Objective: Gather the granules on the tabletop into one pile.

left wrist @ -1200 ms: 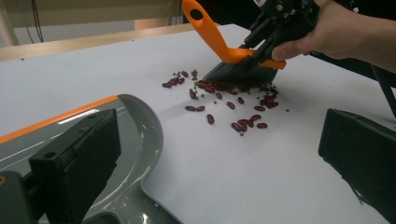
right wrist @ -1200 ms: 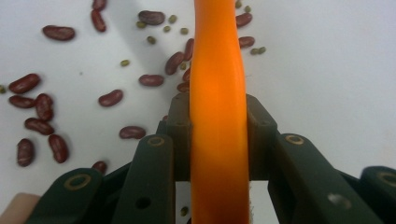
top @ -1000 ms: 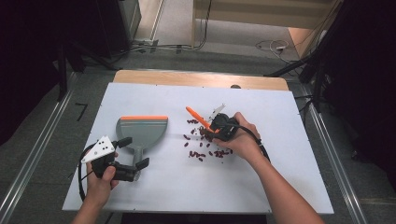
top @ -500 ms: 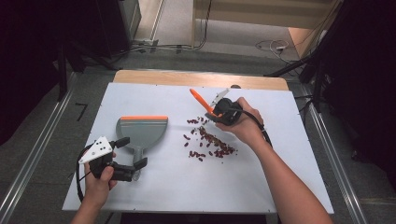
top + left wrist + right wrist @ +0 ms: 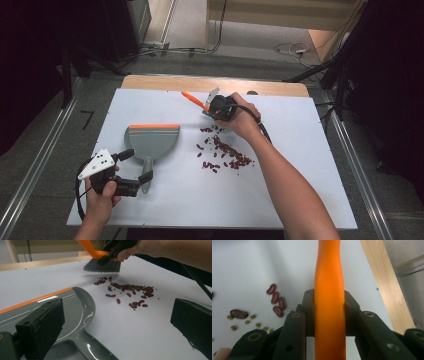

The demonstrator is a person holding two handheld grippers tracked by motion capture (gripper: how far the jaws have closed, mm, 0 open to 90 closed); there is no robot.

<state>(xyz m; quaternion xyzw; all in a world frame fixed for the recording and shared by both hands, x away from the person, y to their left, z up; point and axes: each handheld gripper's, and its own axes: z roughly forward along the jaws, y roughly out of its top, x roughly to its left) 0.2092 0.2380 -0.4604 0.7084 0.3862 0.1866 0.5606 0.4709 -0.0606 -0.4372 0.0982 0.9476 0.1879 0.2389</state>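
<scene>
A grey dustpan [image 5: 151, 140] with an orange lip lies left of centre on the white table, its handle [image 5: 146, 175] pointing toward me. My left gripper [image 5: 137, 165] is open, its jaws set wide on either side of that handle without closing on it; the left gripper view shows the pan [image 5: 37, 307] beneath its gripper [image 5: 117, 322]. My right gripper [image 5: 212, 107] is shut on the orange handle [image 5: 329, 302] of a brush, whose dark bristles [image 5: 102, 265] hang just above the table beyond the beans. Red and small green beans [image 5: 225, 152] lie scattered in a trail right of the pan.
The white table top [image 5: 300, 190] has a wooden strip [image 5: 215, 84] along its far edge, close behind the brush. Metal rails run along both sides of the table. Cables lie on the floor beyond it.
My right gripper has carried the brush up and away to the far side of the beans. The bean pile now lies drawn out in a longer trail. The left gripper has barely moved.
</scene>
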